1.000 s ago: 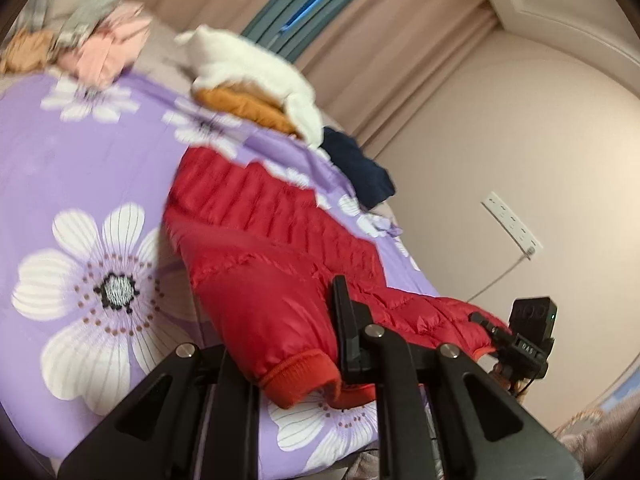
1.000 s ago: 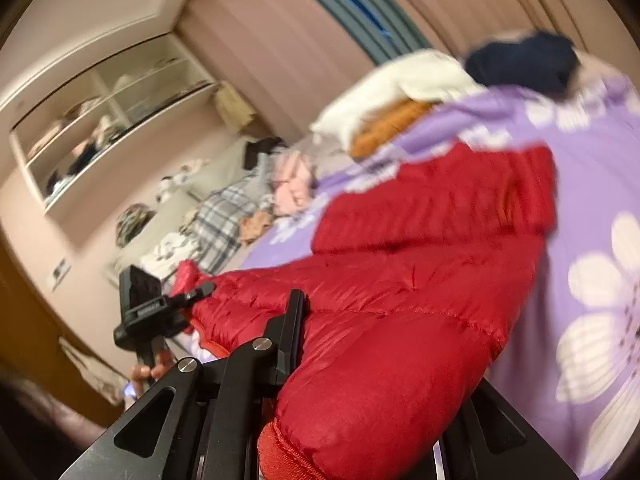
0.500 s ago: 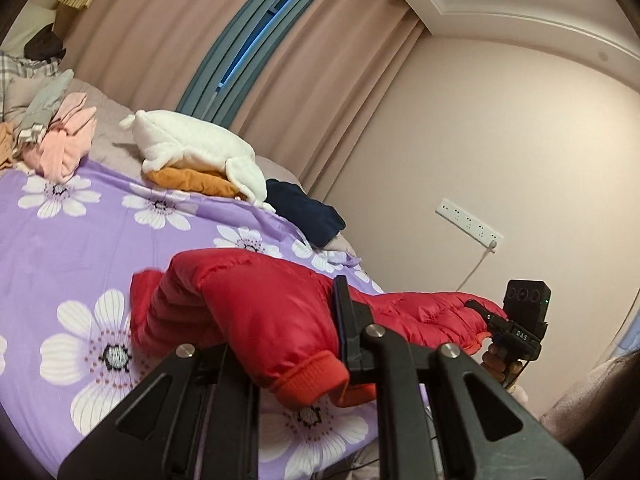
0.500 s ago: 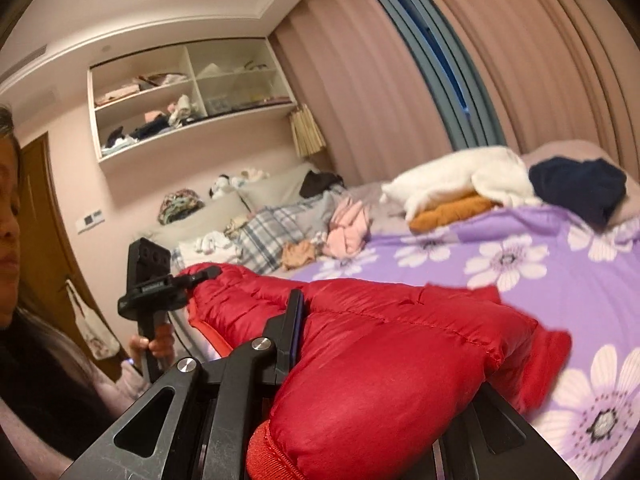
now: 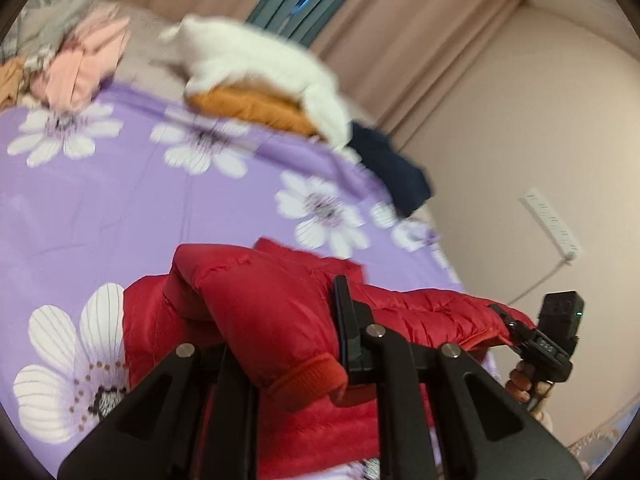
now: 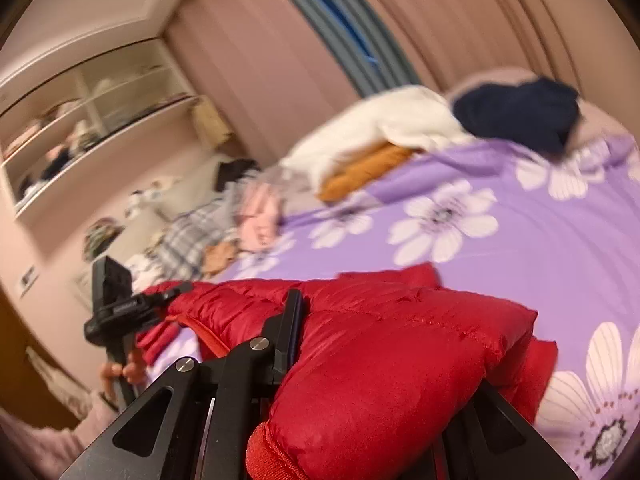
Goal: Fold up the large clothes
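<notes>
A red puffer jacket (image 5: pixel 264 304) lies bunched at the near edge of the purple flowered bed sheet (image 5: pixel 120 208). In the left wrist view my left gripper (image 5: pixel 288 320) is shut on one ribbed sleeve cuff (image 5: pixel 308 380); its left finger is hidden under the sleeve. At the right of that view my right gripper (image 5: pixel 516 322) pinches the jacket's other end, with a hand on its handle. In the right wrist view the right gripper (image 6: pixel 380 340) is shut on the other padded sleeve of the jacket (image 6: pixel 400 360). The left gripper (image 6: pixel 176 292) shows at the left there.
At the back of the bed lie a white garment (image 5: pixel 260 60) on an orange one (image 5: pixel 248 108), a navy garment (image 5: pixel 392 168) and a pink pile (image 5: pixel 80 64). Plaid clothes (image 6: pixel 192 236) and wall shelves (image 6: pixel 80 128) are at the left, a socket strip (image 5: pixel 552 224) at the right.
The jacket lay stretched up the bed, was lifted, and now sits drawn back and bunched near the front edge. Both grippers moved with it and kept hold of the sleeves.
</notes>
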Action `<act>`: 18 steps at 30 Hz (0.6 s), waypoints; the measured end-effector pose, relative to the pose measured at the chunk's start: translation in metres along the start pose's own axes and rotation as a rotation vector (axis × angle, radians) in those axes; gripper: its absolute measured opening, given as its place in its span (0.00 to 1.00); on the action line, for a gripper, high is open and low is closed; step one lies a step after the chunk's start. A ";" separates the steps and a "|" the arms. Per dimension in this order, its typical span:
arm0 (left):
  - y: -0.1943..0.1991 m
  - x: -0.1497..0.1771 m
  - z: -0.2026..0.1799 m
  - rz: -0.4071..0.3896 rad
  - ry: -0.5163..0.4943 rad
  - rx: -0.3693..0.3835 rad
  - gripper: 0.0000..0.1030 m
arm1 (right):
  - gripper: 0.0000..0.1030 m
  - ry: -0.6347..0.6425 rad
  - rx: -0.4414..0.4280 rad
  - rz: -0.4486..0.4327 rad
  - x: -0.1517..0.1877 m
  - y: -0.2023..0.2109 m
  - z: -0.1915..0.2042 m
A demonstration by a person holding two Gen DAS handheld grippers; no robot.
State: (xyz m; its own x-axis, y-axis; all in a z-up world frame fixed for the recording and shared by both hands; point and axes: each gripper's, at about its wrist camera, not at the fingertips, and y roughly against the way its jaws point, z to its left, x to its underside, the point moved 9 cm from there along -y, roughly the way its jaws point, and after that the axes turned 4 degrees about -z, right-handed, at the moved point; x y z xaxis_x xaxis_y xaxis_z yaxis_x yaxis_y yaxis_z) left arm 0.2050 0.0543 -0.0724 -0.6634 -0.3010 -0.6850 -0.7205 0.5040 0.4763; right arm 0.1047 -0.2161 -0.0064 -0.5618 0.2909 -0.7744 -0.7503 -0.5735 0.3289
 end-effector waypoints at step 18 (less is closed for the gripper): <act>-0.107 0.005 0.070 0.210 0.251 -0.106 0.57 | 0.25 -0.406 0.133 0.155 0.032 -0.069 -0.106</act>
State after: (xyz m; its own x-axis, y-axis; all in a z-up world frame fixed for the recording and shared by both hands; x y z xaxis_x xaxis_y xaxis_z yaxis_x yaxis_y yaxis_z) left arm 0.2927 0.0555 -0.1651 -0.8190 -0.3960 -0.4152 -0.5711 0.4934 0.6560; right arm 0.1756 -0.2486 -0.1111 -0.7421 0.5016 -0.4446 -0.6700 -0.5380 0.5115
